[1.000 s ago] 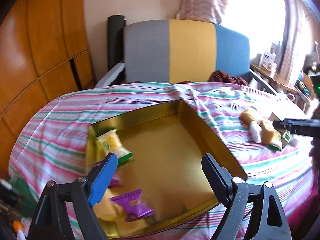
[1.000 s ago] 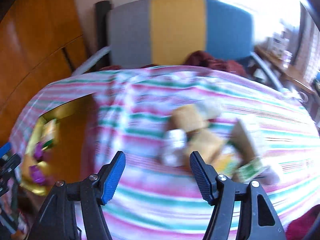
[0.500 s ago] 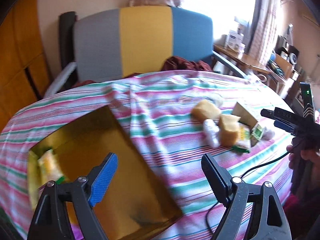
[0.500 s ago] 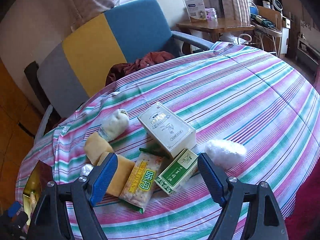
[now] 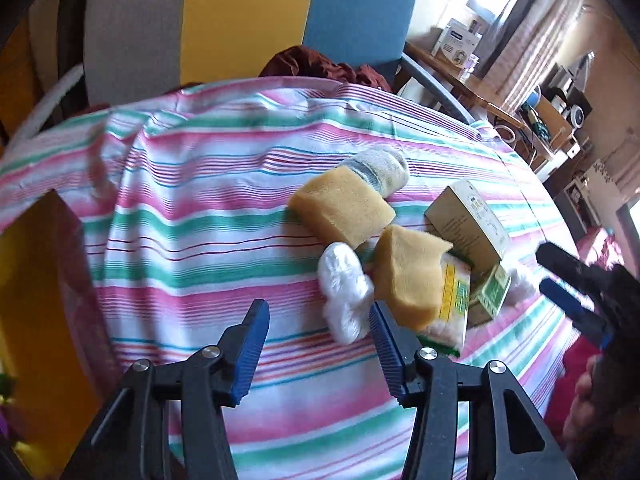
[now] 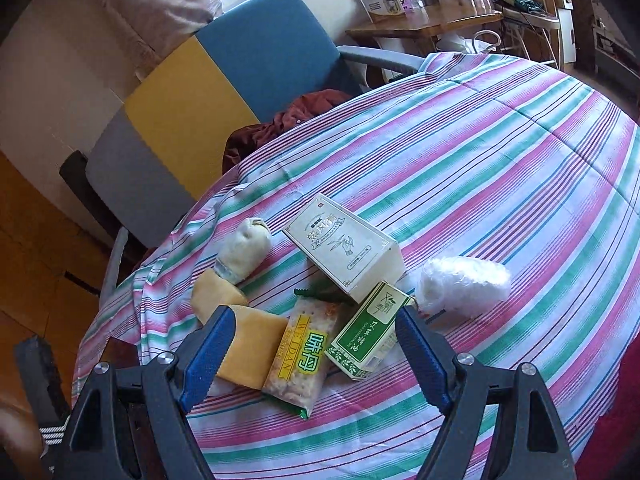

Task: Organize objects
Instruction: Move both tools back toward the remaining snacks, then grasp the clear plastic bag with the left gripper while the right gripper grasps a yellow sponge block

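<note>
A pile lies on the striped tablecloth [image 5: 200, 240]: two yellow sponges [image 5: 344, 208] [image 5: 408, 276], a rolled sock [image 5: 380, 168], a white box [image 6: 344, 248], a green box [image 6: 368, 336], a cracker packet [image 6: 298, 356] and a white plastic wad [image 5: 344, 292]. My left gripper [image 5: 318, 316] hovers at the pile's near edge. Its jaws are closing, and the wad sits just ahead of the right finger with no pad pressing on it. My right gripper [image 6: 314, 320] stands open over the cracker packet and green box, also seen at the pile's right side [image 5: 560, 280].
A gold tin [image 5: 32, 280] sits at the left edge of the left wrist view. A second white wad [image 6: 464, 284] lies right of the boxes. Behind the table stand a grey, yellow and blue chair [image 5: 248, 16] and a cluttered side table [image 6: 420, 24].
The left gripper swung right, away from the gold tin to the pile, and its jaws narrowed. The right gripper rolled, settled over the packets, and its jaws widened.
</note>
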A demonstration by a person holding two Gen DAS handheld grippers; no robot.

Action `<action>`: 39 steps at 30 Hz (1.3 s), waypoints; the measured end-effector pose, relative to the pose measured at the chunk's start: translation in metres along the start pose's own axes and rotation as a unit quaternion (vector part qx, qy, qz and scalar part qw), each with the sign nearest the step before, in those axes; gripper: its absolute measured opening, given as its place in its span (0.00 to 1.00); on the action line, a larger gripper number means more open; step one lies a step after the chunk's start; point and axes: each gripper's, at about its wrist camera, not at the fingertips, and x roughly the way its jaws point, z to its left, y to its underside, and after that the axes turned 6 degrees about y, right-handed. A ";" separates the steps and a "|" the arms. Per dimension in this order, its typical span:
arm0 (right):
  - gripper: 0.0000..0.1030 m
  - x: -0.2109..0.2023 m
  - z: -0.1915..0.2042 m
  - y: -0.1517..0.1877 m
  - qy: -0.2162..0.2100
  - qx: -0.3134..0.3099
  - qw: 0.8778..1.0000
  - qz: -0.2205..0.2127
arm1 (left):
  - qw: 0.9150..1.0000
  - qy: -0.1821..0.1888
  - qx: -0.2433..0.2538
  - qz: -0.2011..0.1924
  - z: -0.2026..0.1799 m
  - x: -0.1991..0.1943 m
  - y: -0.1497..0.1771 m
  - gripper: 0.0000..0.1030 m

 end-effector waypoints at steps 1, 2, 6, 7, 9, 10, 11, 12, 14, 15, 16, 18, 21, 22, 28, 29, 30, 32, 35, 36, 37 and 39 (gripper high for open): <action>0.81 0.001 0.000 0.000 -0.002 0.001 1.000 0.002 | 1.000 0.004 -0.010 0.006 0.000 0.009 -0.003 0.52; 0.81 0.001 -0.001 0.000 -0.004 0.002 1.000 0.004 | 1.000 0.008 -0.018 0.011 0.001 0.016 -0.006 0.52; 0.81 0.005 -0.001 0.000 -0.012 0.006 1.000 0.014 | 0.998 0.031 -0.048 0.029 0.005 0.045 -0.014 0.52; 0.81 0.005 -0.001 0.000 -0.013 0.006 1.000 0.016 | 0.997 0.033 -0.053 0.034 0.007 0.052 -0.015 0.50; 0.81 0.007 0.000 0.001 -0.015 0.002 1.000 0.020 | 0.999 0.021 -0.042 0.025 0.006 0.056 -0.016 0.38; 0.81 0.007 0.001 0.001 -0.016 0.000 1.000 0.021 | 0.999 0.027 -0.038 0.023 0.005 0.055 -0.015 0.38; 0.81 0.008 0.001 0.001 -0.017 -0.001 1.000 0.022 | 0.998 0.032 -0.040 0.022 0.007 0.053 -0.014 0.37; 0.81 0.008 0.002 0.001 -0.018 -0.003 1.000 0.023 | 0.998 0.034 -0.042 0.022 0.008 0.051 -0.012 0.37; 0.81 0.009 0.005 0.002 -0.018 -0.010 1.000 0.024 | 0.999 0.032 -0.039 0.020 0.009 0.045 -0.007 0.36; 0.81 0.009 0.006 0.003 -0.018 -0.015 0.999 0.024 | 0.999 0.031 -0.035 0.018 0.009 0.040 -0.004 0.36; 0.81 0.009 0.008 0.004 -0.017 -0.020 0.999 0.025 | 0.999 0.030 -0.031 0.015 0.009 0.034 -0.001 0.37; 0.81 0.011 0.012 0.005 -0.017 -0.032 0.999 0.029 | 0.999 0.023 -0.024 0.008 0.011 0.022 0.004 0.37; 0.81 0.016 0.021 0.010 -0.019 -0.054 0.997 0.044 | 1.000 0.018 -0.010 -0.008 0.011 0.001 0.014 0.37; 0.81 0.018 0.025 0.012 -0.019 -0.063 0.997 0.048 | 1.000 0.018 -0.005 -0.015 0.011 -0.008 0.019 0.37; 0.81 0.032 0.049 0.024 -0.020 -0.120 0.989 0.085 | 0.999 0.016 0.012 -0.039 0.019 -0.047 0.040 0.37; 0.81 0.035 0.055 0.026 -0.018 -0.129 0.987 0.090 | 0.999 0.016 0.011 -0.042 0.021 -0.054 0.044 0.37; 0.81 0.037 0.060 0.028 -0.016 -0.139 0.986 0.093 | 0.999 0.015 0.010 -0.044 0.024 -0.058 0.046 0.37; 0.81 0.044 0.073 0.030 -0.009 -0.157 0.982 0.101 | 0.999 0.014 0.006 -0.049 0.031 -0.069 0.055 0.37; 0.81 0.061 0.087 0.031 0.012 -0.170 0.979 0.115 | 0.998 0.013 -0.004 -0.056 0.041 -0.086 0.066 0.37; 0.81 0.067 0.091 0.030 0.019 -0.170 0.978 0.120 | 0.998 0.013 -0.008 -0.060 0.045 -0.092 0.069 0.37; 0.81 0.074 0.093 0.028 0.023 -0.170 0.977 0.124 | 0.998 0.012 -0.011 -0.065 0.050 -0.099 0.073 0.37; 0.81 0.087 0.098 0.026 0.042 -0.168 0.976 0.129 | 0.997 0.009 -0.017 -0.073 0.058 -0.111 0.079 0.37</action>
